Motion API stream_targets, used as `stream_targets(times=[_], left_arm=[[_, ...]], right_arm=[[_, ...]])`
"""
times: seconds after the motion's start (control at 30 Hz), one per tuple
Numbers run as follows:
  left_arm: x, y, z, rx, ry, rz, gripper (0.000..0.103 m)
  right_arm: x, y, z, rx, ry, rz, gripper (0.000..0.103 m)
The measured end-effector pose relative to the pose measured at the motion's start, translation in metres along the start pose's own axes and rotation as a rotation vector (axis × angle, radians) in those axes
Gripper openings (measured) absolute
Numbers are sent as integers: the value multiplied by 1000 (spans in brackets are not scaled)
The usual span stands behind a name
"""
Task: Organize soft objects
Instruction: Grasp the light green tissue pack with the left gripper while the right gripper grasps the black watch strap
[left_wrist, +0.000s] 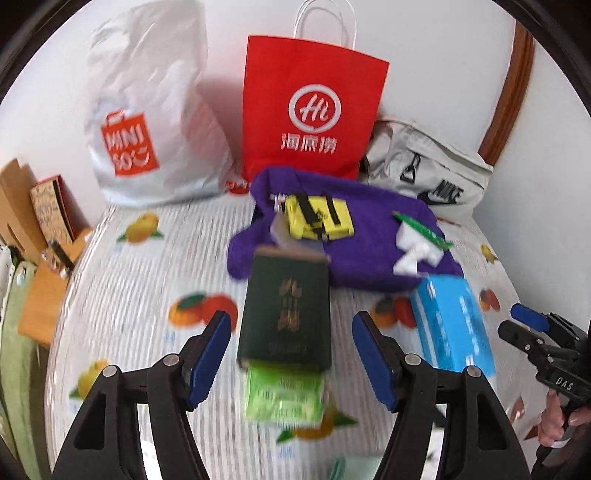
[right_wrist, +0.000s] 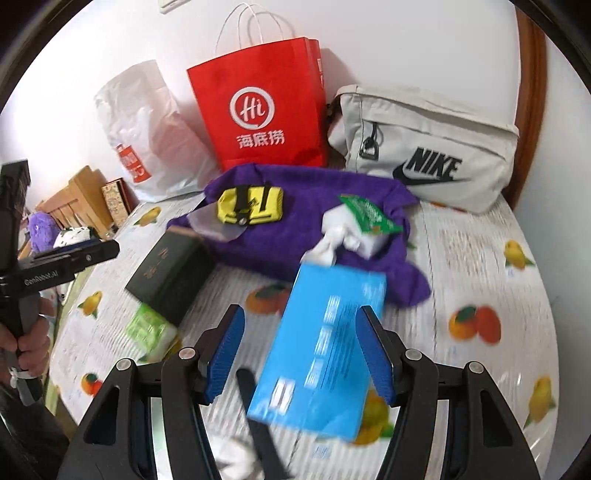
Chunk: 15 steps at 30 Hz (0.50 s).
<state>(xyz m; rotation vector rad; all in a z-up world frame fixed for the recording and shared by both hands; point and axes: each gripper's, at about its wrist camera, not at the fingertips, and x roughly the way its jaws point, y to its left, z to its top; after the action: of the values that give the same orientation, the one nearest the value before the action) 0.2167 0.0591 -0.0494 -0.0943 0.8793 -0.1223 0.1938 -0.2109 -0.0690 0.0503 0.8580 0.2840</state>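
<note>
A purple towel (left_wrist: 369, 236) (right_wrist: 314, 221) lies on the fruit-print table, with a yellow pouch (left_wrist: 317, 218) (right_wrist: 251, 205) and a green-topped tissue pack (left_wrist: 421, 236) (right_wrist: 364, 221) on it. A dark green box (left_wrist: 286, 314) (right_wrist: 171, 275) rests on a light green soft pack (left_wrist: 284, 395) (right_wrist: 147, 328). My left gripper (left_wrist: 291, 358) is open, its fingers either side of the dark box. My right gripper (right_wrist: 308, 358) is open around a blue tissue box (right_wrist: 325, 354) (left_wrist: 452, 321), jaws not touching it.
At the back stand a white Miniso plastic bag (left_wrist: 147, 110) (right_wrist: 147, 136), a red paper bag (left_wrist: 310, 107) (right_wrist: 258, 107) and a grey Nike pouch (left_wrist: 424, 166) (right_wrist: 424, 147). Wooden items (left_wrist: 37, 221) (right_wrist: 81, 203) sit past the table's left edge (left_wrist: 64, 295).
</note>
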Motion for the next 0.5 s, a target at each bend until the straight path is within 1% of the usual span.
stream_targets(times=[0.1, 0.17, 0.23, 0.3, 0.37, 0.47, 0.5], left_arm=[[1, 1, -23, 14, 21, -18, 67], [8, 0, -36, 25, 44, -42, 72], [19, -1, -49, 43, 69, -55, 74], [29, -3, -58, 64, 77, -53, 75], [42, -4, -66, 81, 97, -37, 76], [57, -1, -70, 85, 108, -39, 76], [61, 0, -71, 85, 109, -36, 78]], right_arm=[[-7, 2, -20, 11, 12, -2, 62], [-11, 3, -30, 15, 17, -6, 62], [-18, 3, -43, 24, 10, -2, 62], [-23, 3, -51, 24, 2, 4, 62], [-26, 3, -62, 17, 16, -11, 62], [-28, 4, -74, 11, 21, -29, 62], [-28, 4, -78, 12, 21, -29, 62]])
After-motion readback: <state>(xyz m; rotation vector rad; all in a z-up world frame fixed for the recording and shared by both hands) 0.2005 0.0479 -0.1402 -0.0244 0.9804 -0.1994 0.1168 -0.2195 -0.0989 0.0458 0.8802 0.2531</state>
